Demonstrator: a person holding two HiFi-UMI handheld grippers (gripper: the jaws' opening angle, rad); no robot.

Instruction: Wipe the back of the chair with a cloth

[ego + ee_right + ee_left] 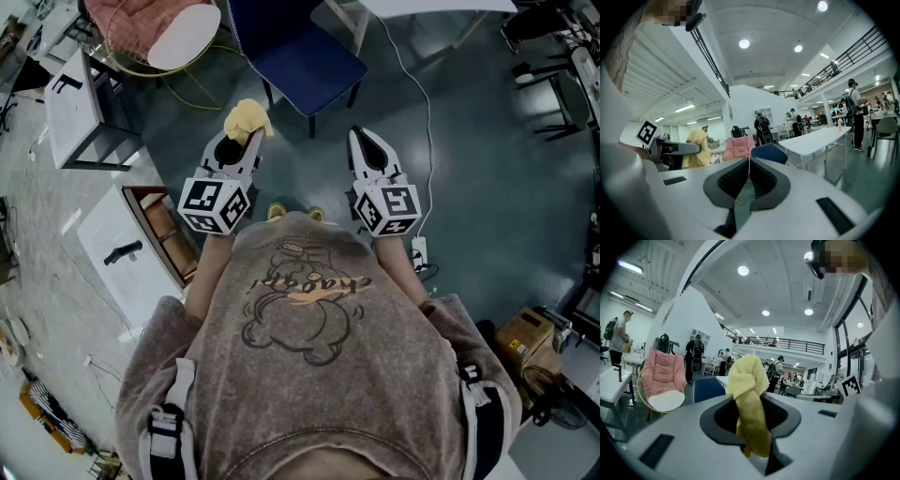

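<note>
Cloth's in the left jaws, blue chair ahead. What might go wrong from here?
1. The yellow cloth is pinched as a narrow bunch in the left gripper; it may slip out while wiping.
2. The right gripper is shut and empty, so nothing steadies the blue chair; it may slide.
3. A white cable crosses the floor beside the chair: a trip hazard.

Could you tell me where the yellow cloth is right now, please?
The yellow cloth is left of centre in the head view, clamped in the left claw, close to the blue chair ahead of the person.
</note>
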